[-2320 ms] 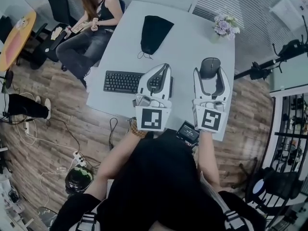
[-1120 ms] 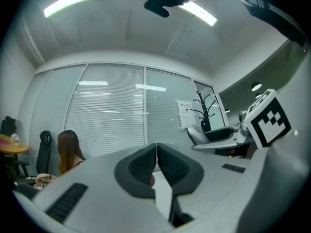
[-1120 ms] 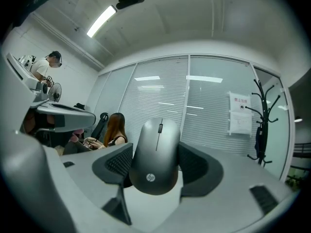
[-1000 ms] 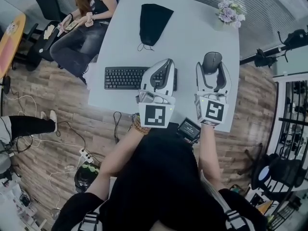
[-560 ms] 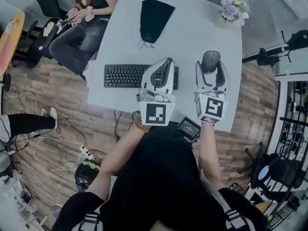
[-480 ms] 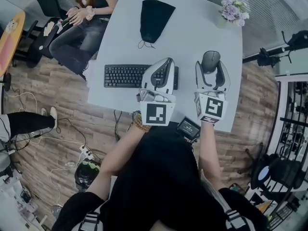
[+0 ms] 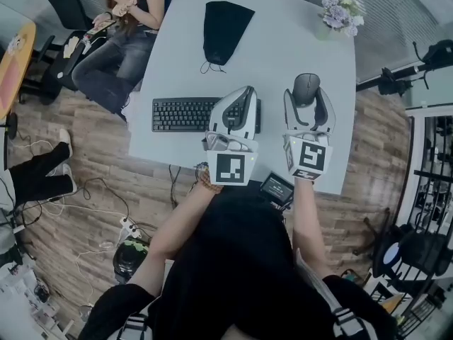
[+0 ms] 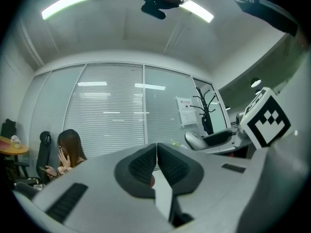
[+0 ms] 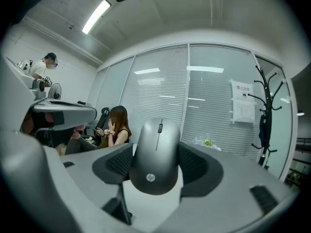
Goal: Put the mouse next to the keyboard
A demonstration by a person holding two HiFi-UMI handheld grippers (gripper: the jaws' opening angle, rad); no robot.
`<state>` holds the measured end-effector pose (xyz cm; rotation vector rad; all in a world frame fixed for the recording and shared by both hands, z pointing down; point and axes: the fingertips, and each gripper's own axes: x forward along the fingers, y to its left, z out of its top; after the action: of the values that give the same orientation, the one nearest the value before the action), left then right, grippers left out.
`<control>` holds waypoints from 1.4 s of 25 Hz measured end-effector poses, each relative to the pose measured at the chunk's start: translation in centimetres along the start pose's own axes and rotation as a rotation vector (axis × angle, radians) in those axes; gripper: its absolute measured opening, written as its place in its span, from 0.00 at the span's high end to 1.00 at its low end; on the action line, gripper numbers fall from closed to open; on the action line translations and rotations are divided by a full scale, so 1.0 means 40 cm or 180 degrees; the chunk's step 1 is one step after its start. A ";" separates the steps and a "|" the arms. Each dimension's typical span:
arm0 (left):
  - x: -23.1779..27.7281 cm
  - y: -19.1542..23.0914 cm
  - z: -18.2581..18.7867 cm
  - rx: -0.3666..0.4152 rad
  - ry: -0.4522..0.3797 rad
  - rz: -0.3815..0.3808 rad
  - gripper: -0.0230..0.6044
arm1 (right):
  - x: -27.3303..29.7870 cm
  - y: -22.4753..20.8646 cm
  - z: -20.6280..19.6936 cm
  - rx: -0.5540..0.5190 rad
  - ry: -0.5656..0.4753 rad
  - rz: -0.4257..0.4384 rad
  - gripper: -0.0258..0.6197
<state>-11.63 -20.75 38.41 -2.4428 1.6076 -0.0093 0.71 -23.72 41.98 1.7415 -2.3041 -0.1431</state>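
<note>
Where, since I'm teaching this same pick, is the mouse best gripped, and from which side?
Take the mouse across its two long sides, around mid-length, coming from the logo end along its length. It is narrow there, and its smooth domed top would likely slip. The right gripper holds it just so, one jaw on each side.

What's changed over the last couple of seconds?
Nothing moved on the table that I can see. The seated person raised a hand to the head. Right gripper still holds the mouse; left gripper still shut over the keyboard.
</note>
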 end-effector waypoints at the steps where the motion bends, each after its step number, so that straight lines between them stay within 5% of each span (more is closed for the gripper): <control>1: 0.000 -0.002 -0.002 0.0015 -0.0003 -0.0009 0.94 | 0.001 0.000 -0.001 0.0002 -0.0003 -0.0001 0.50; 35: 0.027 -0.029 -0.085 0.0082 0.0014 0.0112 0.94 | 0.041 0.025 -0.148 0.0181 0.0341 0.0124 0.50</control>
<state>-10.57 -21.87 41.84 -2.3964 1.6419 -0.0294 0.87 -24.60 48.15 1.6862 -2.2839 0.0226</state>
